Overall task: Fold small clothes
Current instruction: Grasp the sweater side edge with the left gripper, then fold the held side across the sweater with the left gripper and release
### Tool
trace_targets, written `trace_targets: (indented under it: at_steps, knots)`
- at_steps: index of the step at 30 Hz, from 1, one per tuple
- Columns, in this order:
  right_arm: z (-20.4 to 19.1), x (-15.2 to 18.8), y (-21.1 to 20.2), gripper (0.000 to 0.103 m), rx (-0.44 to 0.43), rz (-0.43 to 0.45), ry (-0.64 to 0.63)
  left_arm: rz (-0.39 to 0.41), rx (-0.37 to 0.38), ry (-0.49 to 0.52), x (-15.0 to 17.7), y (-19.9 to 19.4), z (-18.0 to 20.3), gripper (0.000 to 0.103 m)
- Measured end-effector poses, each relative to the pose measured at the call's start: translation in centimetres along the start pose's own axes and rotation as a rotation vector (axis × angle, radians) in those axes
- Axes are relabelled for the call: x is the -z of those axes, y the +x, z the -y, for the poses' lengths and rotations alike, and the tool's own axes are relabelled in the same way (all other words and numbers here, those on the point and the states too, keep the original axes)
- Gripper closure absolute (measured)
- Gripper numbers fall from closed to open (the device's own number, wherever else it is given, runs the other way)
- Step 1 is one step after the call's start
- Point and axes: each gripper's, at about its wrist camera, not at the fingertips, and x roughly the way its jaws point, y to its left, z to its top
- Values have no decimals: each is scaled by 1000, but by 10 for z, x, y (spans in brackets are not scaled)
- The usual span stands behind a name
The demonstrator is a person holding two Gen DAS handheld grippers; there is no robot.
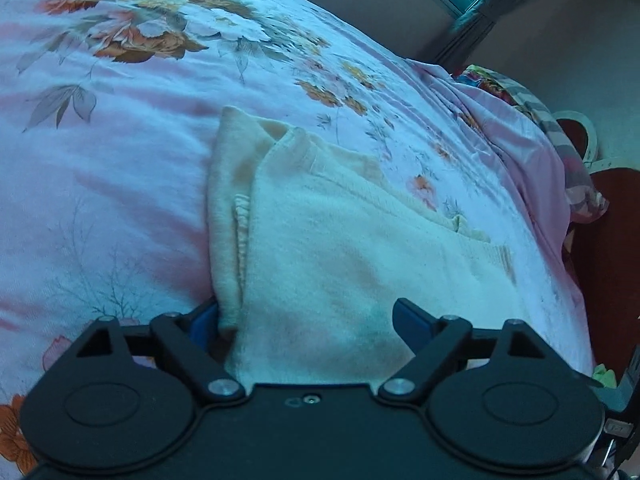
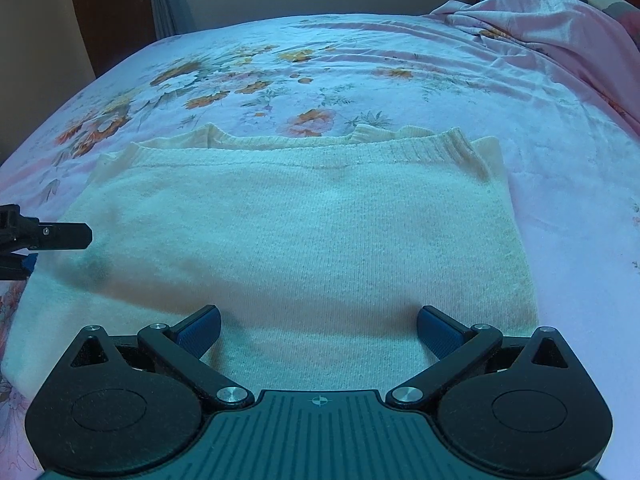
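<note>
Right gripper [image 2: 319, 330]: hovered over near edge of bed, jaws spread wide, nothing between pads; cream knit alone beneath.
Left gripper [image 1: 306, 322]: jaws likewise wide, straddling near-left corner of folded garment; cloth lay between pads, unpinched so far as visible. Probably just let go to leave the fold settled.
Cream knit sweater [image 2: 304, 232]: lay flat near front edge of bed, folded once, ribbed hem turned up toward far side; lower layers peeking past top edge and at left. Likely placed square to the front edge for a further fold.
Floral bedsheet [image 2: 360, 80]: bare and open beyond garment to far edge; ample room left and right of the sweater.
Bunched pink bedding [image 2: 540, 20]: heaped at far-right corner, well apart.
</note>
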Motion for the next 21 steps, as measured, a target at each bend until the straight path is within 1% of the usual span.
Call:
trace_targets:
  at_steps: [2,4,6,7,9,10,12,14,16,19,20,21]
  knots:
    - [0,0,0,0,0,0,0,1,-13,-4,0,0,2,20]
    - [0,0,0,0,1,0,-1,6,-45,-9,1,-1,4,27]
    - [1,0,0,0,0,2,3,17,-70,-27,1,-3,3,47]
    - [1,0,0,0,0,2,4,21,-65,-42,2,-5,0,53]
    - [1,0,0,0,0,5,9,25,-50,-73,2,-7,-6,68]
    - [1,0,0,0,0,7,10,22,-37,-86,2,-8,-9,71]
    - [2,1,-1,0,-1,9,12,19,-15,-109,3,-9,-12,80]
    - [2,0,-3,0,2,17,22,26,0,-122,3,-11,-12,83]
    - [3,-2,-7,0,3,26,29,47,-1,-115,3,-15,-8,84]
    - [4,-11,-18,0,36,89,27,89,11,-81,2,-24,8,85]
    - [4,-15,-19,0,66,109,11,99,18,-65,1,-26,14,85]
    - [3,-18,-16,0,134,121,-11,102,24,-46,0,-27,22,85]
